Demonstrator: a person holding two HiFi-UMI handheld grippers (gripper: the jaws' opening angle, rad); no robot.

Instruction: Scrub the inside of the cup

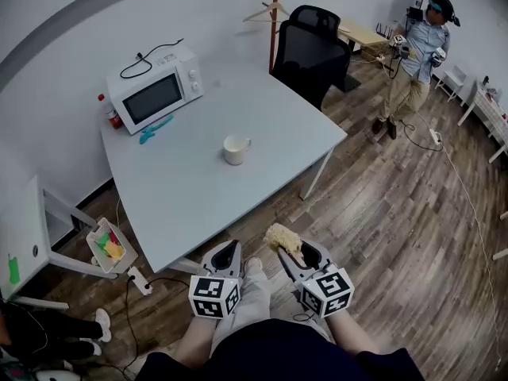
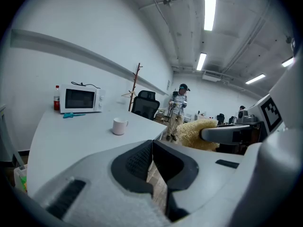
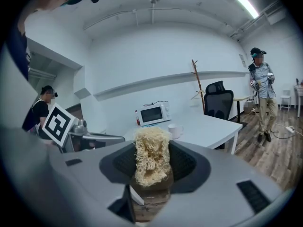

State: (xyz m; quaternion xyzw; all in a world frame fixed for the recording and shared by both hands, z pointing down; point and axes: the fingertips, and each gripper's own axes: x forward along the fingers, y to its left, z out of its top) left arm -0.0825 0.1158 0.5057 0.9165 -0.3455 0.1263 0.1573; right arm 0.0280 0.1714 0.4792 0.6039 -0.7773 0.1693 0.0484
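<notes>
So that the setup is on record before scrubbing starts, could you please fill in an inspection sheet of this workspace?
Surface: white table, mostly bare.
Job's things: white cup upright near the table's middle; yellow scrubber in the right claw.
Clutter: microwave at the far corner, bottle beside it, teal tool in front of it.
Grippers: left claw shut and empty; right claw shut on the yellow scrubber; both short of the table's near edge.
Cables: black cord on the microwave; power strip on the floor by the table's near corner.
Surroundings: black office chair, a standing person beyond the table, wooden floor.
</notes>
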